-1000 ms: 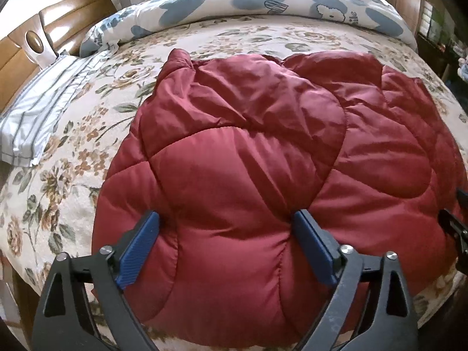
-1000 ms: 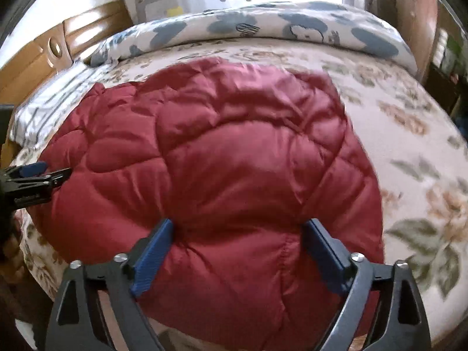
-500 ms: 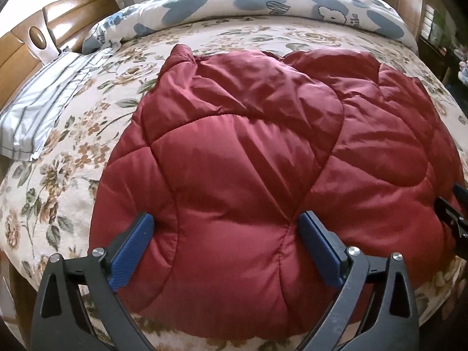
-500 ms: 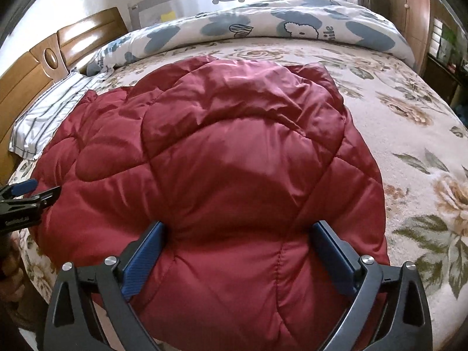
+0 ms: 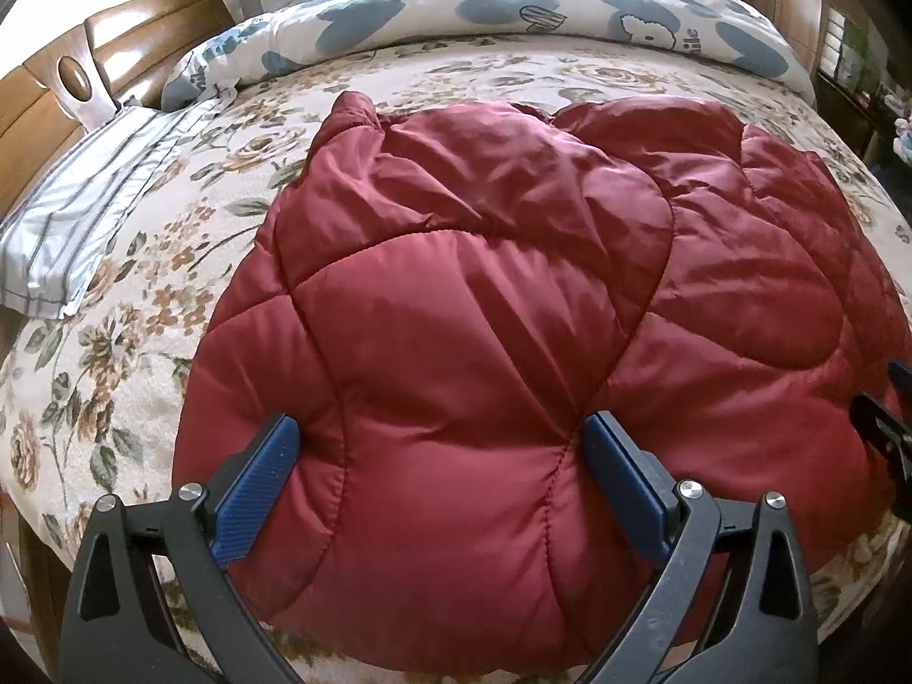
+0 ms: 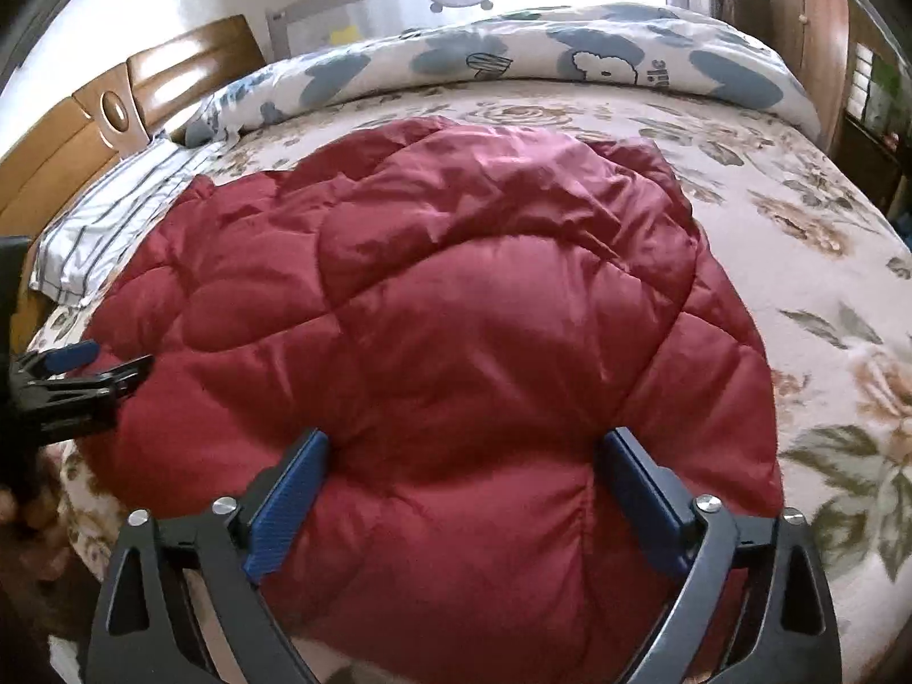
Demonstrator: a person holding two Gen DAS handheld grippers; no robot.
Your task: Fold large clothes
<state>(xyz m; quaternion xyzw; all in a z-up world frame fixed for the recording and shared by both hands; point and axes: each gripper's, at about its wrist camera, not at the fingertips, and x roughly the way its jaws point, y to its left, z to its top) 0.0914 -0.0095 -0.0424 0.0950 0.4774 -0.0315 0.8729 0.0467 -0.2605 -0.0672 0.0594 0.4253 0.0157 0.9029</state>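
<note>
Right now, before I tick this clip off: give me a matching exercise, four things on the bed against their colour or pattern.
Things:
1. quilted jacket
2. rolled duvet
3. pillow
4. bedspread

Looks:
A. white with grey stripes
B. cream with flowers
C. dark red
D. white with blue patches

Pairs: 1-C, 2-D, 3-A, 4-B
</note>
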